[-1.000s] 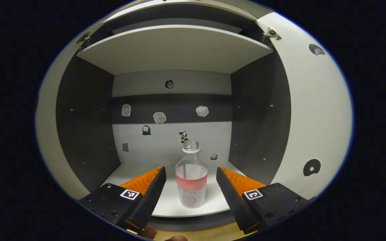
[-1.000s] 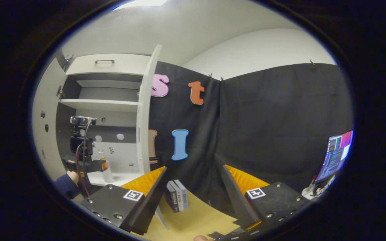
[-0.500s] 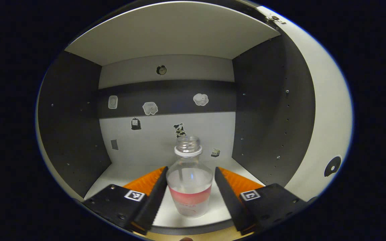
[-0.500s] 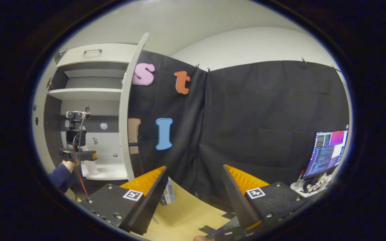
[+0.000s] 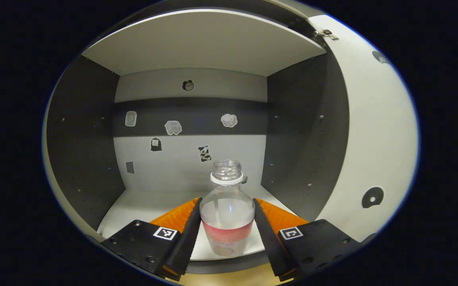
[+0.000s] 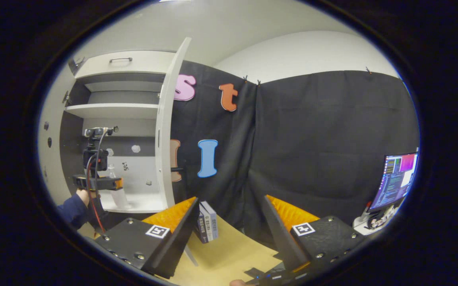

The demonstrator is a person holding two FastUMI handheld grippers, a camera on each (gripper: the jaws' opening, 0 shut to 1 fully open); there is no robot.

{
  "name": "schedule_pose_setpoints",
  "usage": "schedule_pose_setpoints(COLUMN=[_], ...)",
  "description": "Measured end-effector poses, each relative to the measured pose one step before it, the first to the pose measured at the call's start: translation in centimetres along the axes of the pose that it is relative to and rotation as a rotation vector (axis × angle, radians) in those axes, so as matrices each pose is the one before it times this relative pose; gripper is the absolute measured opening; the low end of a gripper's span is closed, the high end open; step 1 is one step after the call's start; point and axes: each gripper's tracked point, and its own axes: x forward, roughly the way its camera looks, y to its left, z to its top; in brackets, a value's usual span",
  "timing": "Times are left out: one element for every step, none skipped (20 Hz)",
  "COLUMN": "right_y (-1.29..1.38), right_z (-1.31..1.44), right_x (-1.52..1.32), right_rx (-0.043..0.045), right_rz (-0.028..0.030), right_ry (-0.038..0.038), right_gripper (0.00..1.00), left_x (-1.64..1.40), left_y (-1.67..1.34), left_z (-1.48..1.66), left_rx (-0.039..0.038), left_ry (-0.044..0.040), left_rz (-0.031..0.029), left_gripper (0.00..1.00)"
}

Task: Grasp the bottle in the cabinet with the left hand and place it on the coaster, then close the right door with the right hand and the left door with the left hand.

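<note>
Fingers of my left gripper flank the bottle on both sides, their inner edges at or almost at its clear shoulders; from the left gripper view I cannot tell whether both actually press on it. The bottle stands upright and uncapped on the cabinet's lower shelf, near the front edge, a pink band around its middle. Behind it, small stickers dot the back panel, which is crossed by a dark stripe. An upper shelf spans the compartment overhead, and the right door swings wide open at the side, its hinge visible at the top.

In the right gripper view, my right gripper hangs with its fingers spread apart and nothing between them, above a tan tabletop. A few books stand just beyond its left finger. Farther off to the left, the open cabinet shows my left gripper reaching in at the bottle, held by a hand in a dark sleeve. A lit monitor glows at the far right, against the booth's black cloth wall.
</note>
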Motion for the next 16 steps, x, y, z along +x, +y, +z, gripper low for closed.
schedule_pose_setpoints(right_y=[0.005, 0.072, 0.01, 0.112, 0.164, 0.234, 0.268, 0.321, 0.327, 0.423, 0.559, 0.43, 0.232, 0.339, 0.276, 0.227], right_z=[-0.092, 0.036, -0.098, 0.031, 0.015, 0.118, 0.086, 0.327, 0.076, 0.048, -0.021, -0.049, -0.125, -0.032, -0.135, 0.0], right_x=[-0.129, -0.18, 0.004, -0.106, -0.206, -0.102, -0.109, -0.089, -0.055, -0.106, -0.025, -0.093, -0.085, -0.062, -0.029, -0.049], right_rx=[0.00705, 0.0046, 0.00138, -0.00253, -0.00421, -0.0033, -0.00167, 0.00122, 0.00408, 0.00673, 0.00672, 0.00348, -0.00135, -0.00507, -0.00581, -0.00345], right_rz=[0.00748, 0.00974, 0.01065, 0.01141, 0.01177, 0.01409, 0.0163, 0.01595, 0.0177, 0.01924, 0.02135, 0.01795, 0.01425, 0.0136, 0.01287, 0.01253], right_ry=[-0.00113, -0.00099, -0.00064, -0.00099, -0.00336, -0.0041, -0.00654, -0.00786, -0.00397, -0.00069, -0.00037, -0.00074, -0.00026, 0.00183, 0.00188, -0.00083], right_gripper=[0.94, 0.94, 0.94, 0.94, 0.94, 0.94, 0.94, 0.94, 0.94, 0.94, 0.94, 0.94, 0.94, 0.96, 0.96, 0.96], left_x=[-1.078, -1.018, -1.08, -1.123, -1.087, -1.086, -0.958, -0.98, -1.068, -1.001, -1.089, -0.977, -0.989, -0.9, -0.897, -0.741], left_y=[-0.39, -0.3, -0.388, -0.488, -0.528, -0.426, -0.212, -0.146, 0.073, 0.051, -0.016, -0.248, -0.263, -0.283, -0.248, -0.044], left_z=[0.08, 0.146, 0.141, -0.041, -0.165, -0.376, -0.246, -0.251, -0.465, -0.644, -0.783, -0.964, -1.082, -1.243, -1.082, -1.088], left_rx=[-0.00264, -0.00124, -0.00273, -0.00667, -0.00716, -0.0051, -0.00047, 0.00467, 0.0143, 0.01527, 0.01509, 0.00589, -0.0059, -0.01646, -0.02466, -0.02485], left_ry=[-0.00514, -0.01281, -0.00897, -0.00547, 0.00046, 0.00287, -0.00586, -0.01031, -0.00719, 0.00326, 0.00652, 0.0117, 0.0128, 0.01696, 0.00888, 0.00763], left_rz=[-0.02615, -0.02378, -0.02582, -0.02909, -0.02969, -0.02366, -0.01506, -0.00978, -0.00318, -0.00031, -0.00426, -0.00921, -0.01375, -0.01706, -0.0115, -0.00974], left_gripper=[0.78, 0.79, 0.79, 0.78, 0.78, 0.78, 0.78, 0.78, 0.78, 0.78, 0.78, 0.78, 0.78, 0.78, 0.78, 0.79])
